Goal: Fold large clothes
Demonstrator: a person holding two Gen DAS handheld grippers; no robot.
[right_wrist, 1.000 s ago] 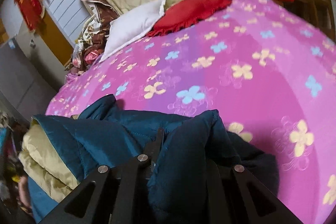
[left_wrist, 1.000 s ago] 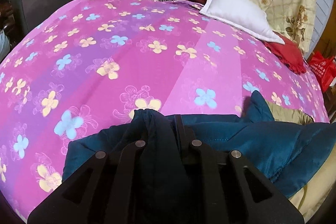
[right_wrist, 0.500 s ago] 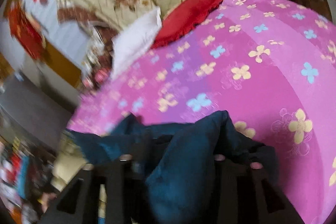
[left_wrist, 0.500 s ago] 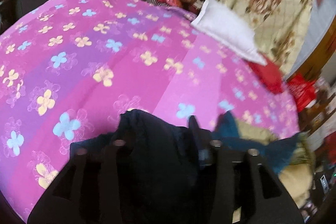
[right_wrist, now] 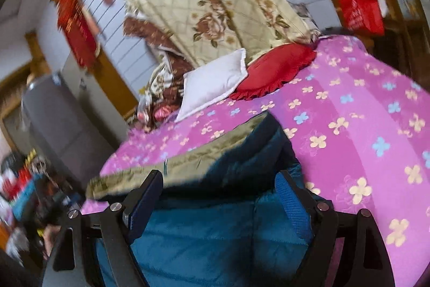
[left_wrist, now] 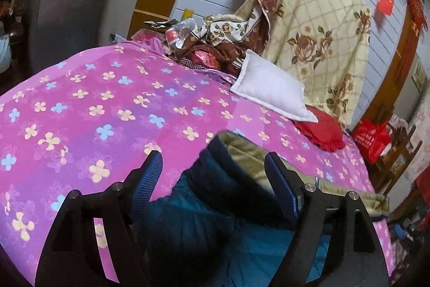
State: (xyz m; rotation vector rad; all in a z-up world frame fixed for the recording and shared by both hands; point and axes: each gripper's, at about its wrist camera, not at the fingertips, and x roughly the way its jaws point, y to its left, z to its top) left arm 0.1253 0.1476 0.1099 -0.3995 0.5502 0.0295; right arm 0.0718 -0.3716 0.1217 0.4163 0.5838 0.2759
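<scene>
A: The left gripper (left_wrist: 213,171) has its jaws opening, fingers standing well apart. Is anything clamped?

B: No. The teal quilted jacket (left_wrist: 215,206) lies between the fingers and under them, but the blue pads (left_wrist: 150,176) do not press on it.

A: And the right gripper (right_wrist: 219,190)?

B: The same: jaws opening, spread wide, the jacket's teal quilting (right_wrist: 215,230) between them, unpinched.

A: Where does the jacket sit?

B: At the near edge of the bed, on the pink flowered sheet (left_wrist: 80,109). Its olive-gold lining (right_wrist: 188,160) is turned up along one edge.

A: What lies beyond it?

B: A white pillow (left_wrist: 271,93) touching a red cushion (left_wrist: 319,131), and behind them a cream rose-patterned quilt (left_wrist: 317,39) piled against the headboard.
</scene>
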